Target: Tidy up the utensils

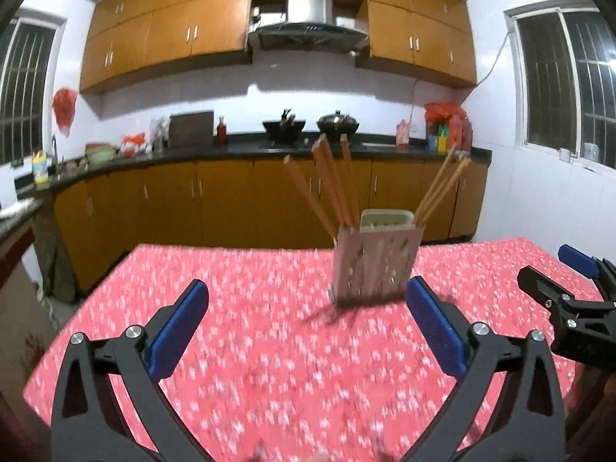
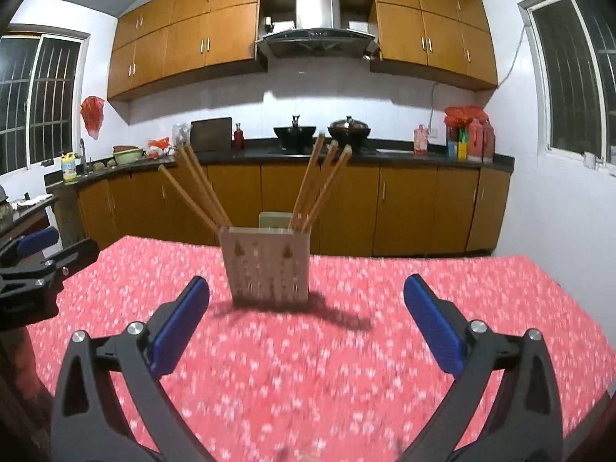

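1. Red floral tablecloth across the whole table, blurred in both views.
2. Perforated utensil holder upright near the far edge, wooden chopsticks fanned left and right inside.
3. Left gripper spread wide, empty, low over the cloth, short of the holder.
4. Right gripper likewise spread wide, empty, facing the holder head-on.
5. Wooden cabinets and dark countertop behind.
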